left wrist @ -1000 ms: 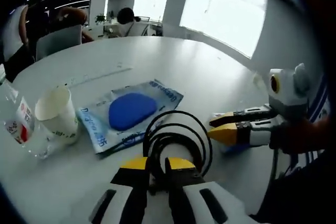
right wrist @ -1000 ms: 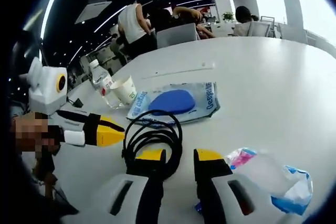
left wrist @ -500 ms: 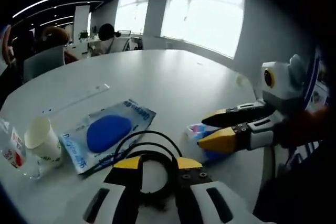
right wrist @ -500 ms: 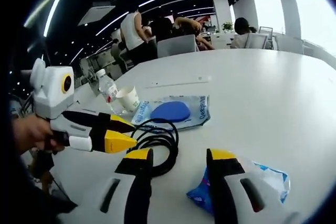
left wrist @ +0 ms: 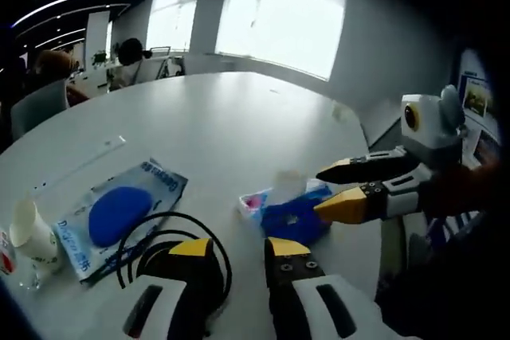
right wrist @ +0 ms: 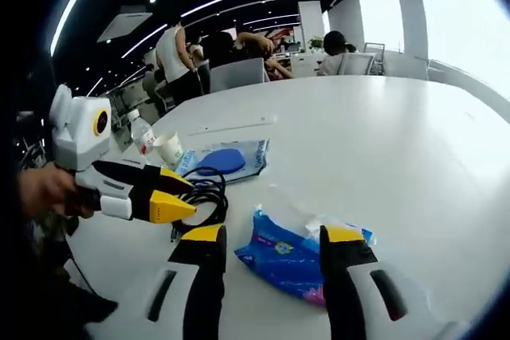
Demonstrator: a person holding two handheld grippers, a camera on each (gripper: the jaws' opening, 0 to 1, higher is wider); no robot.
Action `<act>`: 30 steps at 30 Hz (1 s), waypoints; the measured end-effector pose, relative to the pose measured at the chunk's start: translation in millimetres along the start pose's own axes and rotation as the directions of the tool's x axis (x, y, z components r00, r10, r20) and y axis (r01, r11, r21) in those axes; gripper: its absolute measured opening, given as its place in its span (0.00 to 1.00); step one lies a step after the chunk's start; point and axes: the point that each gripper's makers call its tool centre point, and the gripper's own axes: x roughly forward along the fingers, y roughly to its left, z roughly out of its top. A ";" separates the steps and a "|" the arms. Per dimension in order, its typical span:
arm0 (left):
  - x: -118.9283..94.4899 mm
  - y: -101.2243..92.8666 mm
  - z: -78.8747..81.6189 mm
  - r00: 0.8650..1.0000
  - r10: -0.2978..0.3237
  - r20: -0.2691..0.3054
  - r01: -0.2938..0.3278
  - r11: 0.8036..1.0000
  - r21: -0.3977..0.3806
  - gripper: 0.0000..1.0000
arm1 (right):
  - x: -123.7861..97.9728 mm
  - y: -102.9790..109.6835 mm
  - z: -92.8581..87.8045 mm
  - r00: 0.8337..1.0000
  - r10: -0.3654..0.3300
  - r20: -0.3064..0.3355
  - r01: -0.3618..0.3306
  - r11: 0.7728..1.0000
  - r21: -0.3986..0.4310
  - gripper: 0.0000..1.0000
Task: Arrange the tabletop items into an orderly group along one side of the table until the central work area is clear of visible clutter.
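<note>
A blue and pink wipes pack [right wrist: 288, 254] lies on the white table [right wrist: 382, 141], between the spread jaws of my right gripper [right wrist: 273, 236], which is open. In the left gripper view the same wipes pack [left wrist: 287, 214] sits just under the right gripper [left wrist: 321, 192]. My left gripper [left wrist: 237, 251] is open, with a coiled black cable [left wrist: 151, 254] lying by its left jaw. In the right gripper view the left gripper [right wrist: 193, 196] hovers over the black cable [right wrist: 209, 193]. Beyond it lies a flat blue packet [right wrist: 223, 161].
A paper cup [right wrist: 169, 149] and a clear bottle [right wrist: 143, 134] stand by the flat packet [left wrist: 115, 212]. A clear ruler [right wrist: 235, 123] lies farther in. People and chairs [right wrist: 235, 73] are beyond the far edge. The table's far right is bare.
The left jaws have spread and the cable now lies to their left instead of between them. The right gripper has opened wider and now straddles the wipes pack. Both views have shifted.
</note>
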 end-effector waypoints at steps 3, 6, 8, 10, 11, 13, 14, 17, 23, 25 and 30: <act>9.9 -10.8 0.7 1.000 -0.025 -0.014 0.026 0.999 0.024 0.24 | -7.1 -15.1 -4.6 0.999 -0.035 -0.003 0.035 0.999 -0.009 0.44; 20.1 -17.5 -0.2 0.998 -0.050 -0.031 0.051 0.998 0.032 0.24 | -10.9 -27.4 -12.0 0.998 -0.063 -0.017 0.063 0.998 -0.011 0.44; 26.9 -23.9 -0.7 0.997 -0.059 -0.046 0.061 0.997 0.048 0.23 | -11.6 -36.3 -19.1 0.996 -0.081 -0.027 0.081 0.996 -0.024 0.44; 34.6 -25.7 -2.7 0.996 -0.061 -0.059 0.064 0.997 0.048 0.21 | -10.7 -43.8 -25.0 0.995 -0.094 -0.028 0.094 0.996 -0.008 0.44; 36.8 -25.6 -4.7 0.996 -0.053 -0.071 0.057 0.997 0.054 0.19 | -9.5 -46.3 -28.1 0.995 -0.099 -0.031 0.099 0.995 -0.005 0.44; 42.2 -24.1 -5.8 0.997 -0.035 -0.075 0.041 0.996 0.075 0.13 | -6.6 -52.3 -36.5 0.993 -0.107 -0.049 0.107 0.994 0.003 0.41; 44.3 -23.9 -6.4 0.996 -0.037 -0.080 0.043 0.996 0.072 0.13 | -5.4 -53.9 -39.1 0.993 -0.109 -0.054 0.110 0.994 0.006 0.39; 50.9 -23.3 -11.5 0.994 -0.043 -0.103 0.049 0.997 0.053 0.13 | -1.4 -55.9 -48.1 0.992 -0.100 -0.079 0.102 0.995 0.024 0.23; 61.7 -21.4 -32.5 0.981 -0.057 -0.187 0.060 0.998 0.008 0.13 | 1.2 -58.4 -57.6 0.990 -0.102 -0.101 0.107 0.993 0.043 0.08; 63.5 -21.8 -35.7 0.979 -0.057 -0.194 0.063 0.998 0.025 0.05 | 1.2 -60.3 -60.6 0.988 -0.106 -0.114 0.110 0.994 0.028 0.02; 64.5 -24.1 -32.3 0.982 -0.069 -0.176 0.070 0.998 0.000 0.02 | 2.0 -60.5 -62.1 0.988 -0.096 -0.118 0.104 0.992 0.065 0.00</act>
